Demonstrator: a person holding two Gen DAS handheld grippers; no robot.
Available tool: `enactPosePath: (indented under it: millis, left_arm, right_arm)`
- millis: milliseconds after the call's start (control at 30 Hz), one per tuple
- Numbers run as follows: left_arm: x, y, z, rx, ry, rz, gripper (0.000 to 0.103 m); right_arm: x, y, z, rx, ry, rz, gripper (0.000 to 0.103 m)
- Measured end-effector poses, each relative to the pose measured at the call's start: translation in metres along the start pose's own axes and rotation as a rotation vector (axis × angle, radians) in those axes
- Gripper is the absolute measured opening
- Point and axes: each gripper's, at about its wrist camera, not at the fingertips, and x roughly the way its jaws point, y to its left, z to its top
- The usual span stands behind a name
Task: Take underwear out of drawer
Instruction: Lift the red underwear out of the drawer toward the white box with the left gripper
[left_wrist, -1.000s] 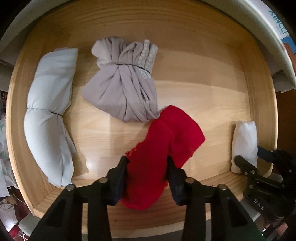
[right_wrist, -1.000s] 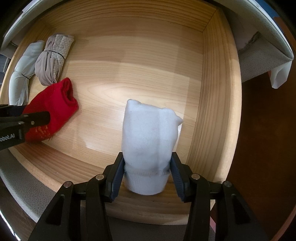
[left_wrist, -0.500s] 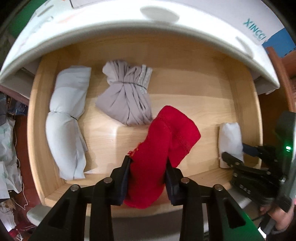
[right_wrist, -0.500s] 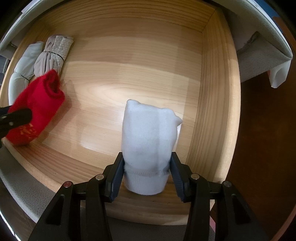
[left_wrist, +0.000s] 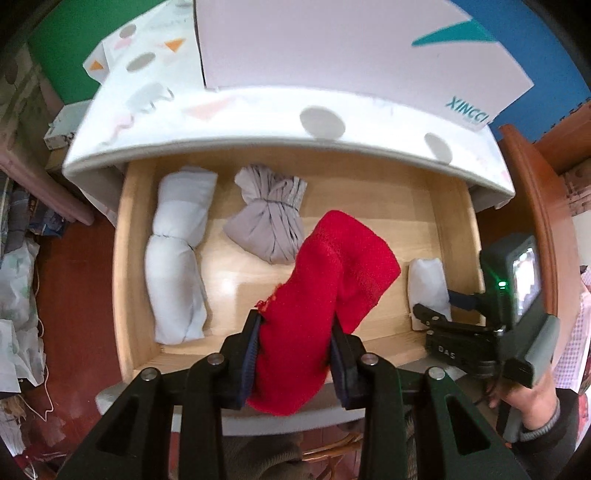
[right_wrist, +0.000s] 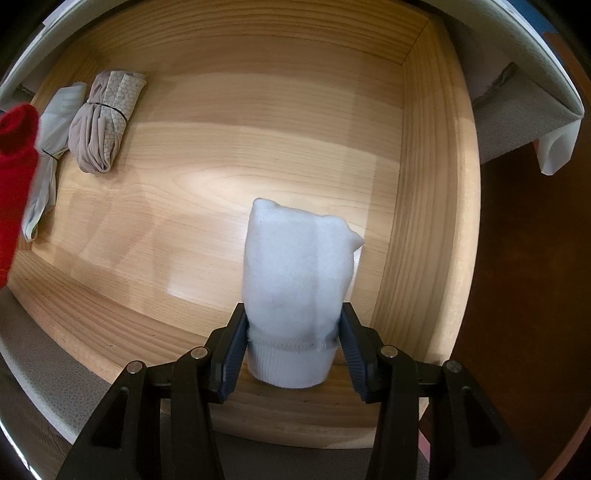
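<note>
Red knitted fabric, a folded bundle (left_wrist: 325, 306), fills the middle of the left wrist view, pinched between the two pads of the left tongs (left_wrist: 295, 354), whose jaws have just been closing a little further on it. It hangs clear above the pale wooden drawer (left_wrist: 125, 258), which is pulled out from under a white top (left_wrist: 258, 110) printed with grey dots and coloured triangles. On the drawer floor lie a long white roll (left_wrist: 177, 254) tied at its waist, near the left wall, and beside it a grey bundle (left_wrist: 269, 218) bound with a thin band. In the right front corner sits a small white bundle (right_wrist: 295, 291), and the right tongs (right_wrist: 291, 350) point down into the drawer with both pads pressed against its ribbed lower end; the bundle rests on the wood close to the right wall. From the right wrist view the red bundle shows at the far left edge, in front of the white roll. A hand (left_wrist: 524, 402) in a dark sleeve holds the right tool's handle.
</note>
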Motion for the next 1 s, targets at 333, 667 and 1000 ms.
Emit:
enactPosePath:
  millis: [333,667,1000]
  left_arm:
    - [-0.054,-0.004,0.011,0.014,-0.108,0.014,0.033]
    - [-0.112,-0.006,0.032,0.022,-0.244,0.039,0.033]
    - [-0.15,-0.005,0.073,-0.028,-0.329,0.062,0.034]
  right_arm:
    - [0.0,0.002,-0.001,-0.002,0.0,-0.004,0.044]
    - [0.0,0.002,-0.002,-0.001,0.0,-0.003,0.044]
    - [0.001,0.001,-0.002,-0.001,-0.001,-0.003,0.044]
